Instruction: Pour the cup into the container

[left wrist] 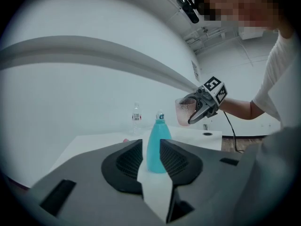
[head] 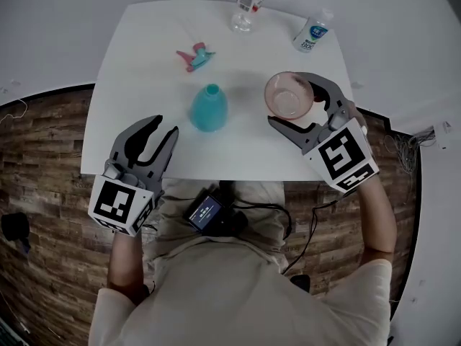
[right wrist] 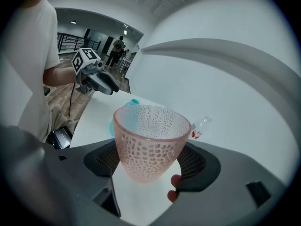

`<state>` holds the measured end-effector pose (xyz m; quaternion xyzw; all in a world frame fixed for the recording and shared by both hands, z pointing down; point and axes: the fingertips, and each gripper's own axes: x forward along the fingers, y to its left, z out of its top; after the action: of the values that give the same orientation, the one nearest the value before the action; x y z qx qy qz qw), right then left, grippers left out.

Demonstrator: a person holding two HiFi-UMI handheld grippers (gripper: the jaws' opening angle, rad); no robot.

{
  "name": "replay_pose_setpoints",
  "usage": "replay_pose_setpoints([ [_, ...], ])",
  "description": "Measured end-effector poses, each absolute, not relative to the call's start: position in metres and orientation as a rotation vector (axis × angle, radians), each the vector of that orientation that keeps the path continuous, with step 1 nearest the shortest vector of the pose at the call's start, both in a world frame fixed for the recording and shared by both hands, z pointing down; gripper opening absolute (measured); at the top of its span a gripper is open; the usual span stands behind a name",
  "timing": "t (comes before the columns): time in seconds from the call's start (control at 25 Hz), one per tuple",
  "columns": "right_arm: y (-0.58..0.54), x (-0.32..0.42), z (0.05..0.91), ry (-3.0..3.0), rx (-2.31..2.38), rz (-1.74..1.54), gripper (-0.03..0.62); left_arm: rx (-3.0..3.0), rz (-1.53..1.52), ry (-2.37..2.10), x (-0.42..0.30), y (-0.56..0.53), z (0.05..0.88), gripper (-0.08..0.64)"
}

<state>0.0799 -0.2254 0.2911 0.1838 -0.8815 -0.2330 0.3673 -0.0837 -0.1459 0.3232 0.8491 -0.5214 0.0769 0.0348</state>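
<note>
A teal bottle-shaped container (head: pixel 209 108) stands upright and uncapped near the middle of the white table (head: pixel 137 56). My right gripper (head: pixel 294 101) is shut on a pink dimpled cup (head: pixel 288 96) and holds it upright above the table, to the right of the container. In the right gripper view the cup (right wrist: pixel 149 140) fills the space between the jaws, pressed on both sides. My left gripper (head: pixel 164 127) hovers at the table's front-left edge, open with nothing in it. In the left gripper view the container (left wrist: pixel 158 145) stands some way ahead, in line with the gap between the jaws.
A pink and teal spray head (head: pixel 194 56) lies behind the container. A clear bottle (head: pixel 245 9) and a white labelled bottle (head: pixel 312 33) stand at the table's far edge. A small device (head: pixel 205 211) with cables rests on the person's lap. Wood floor surrounds the table.
</note>
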Motion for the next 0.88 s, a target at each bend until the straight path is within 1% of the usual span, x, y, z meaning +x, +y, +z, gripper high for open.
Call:
replay_pose_setpoints([
  [0.04, -0.226, 0.077, 0.292, -2.243, 0.461, -0.616, 0.376, 2.602, 0.206, -1.609, -0.086, -0.146, 0.322, 0.089],
  [0.08, -0.226, 0.074, 0.293, -2.223, 0.449, -0.631, 0.376, 2.594, 0.178, -1.614, -0.088, -0.146, 0.320, 0.041],
  [0.16, -0.226, 0.067, 0.297, -2.189, 0.421, -0.650, 0.376, 2.584, 0.149, -1.619, -0.092, -0.147, 0.319, 0.011],
  [0.4, -0.230, 0.049, 0.304, -2.085, 0.353, -0.697, 0.376, 2.590, 0.138, -1.605, -0.094, -0.150, 0.319, 0.009],
  [0.64, -0.240, 0.039, 0.302, -1.914, 0.330, -0.836, 0.376, 2.599, 0.130, -1.586, -0.092, -0.149, 0.318, 0.011],
  [0.88, -0.250, 0.028, 0.300, -1.816, 0.316, -0.905, 0.376, 2.597, 0.123, -1.574, -0.093, -0.148, 0.321, 0.011],
])
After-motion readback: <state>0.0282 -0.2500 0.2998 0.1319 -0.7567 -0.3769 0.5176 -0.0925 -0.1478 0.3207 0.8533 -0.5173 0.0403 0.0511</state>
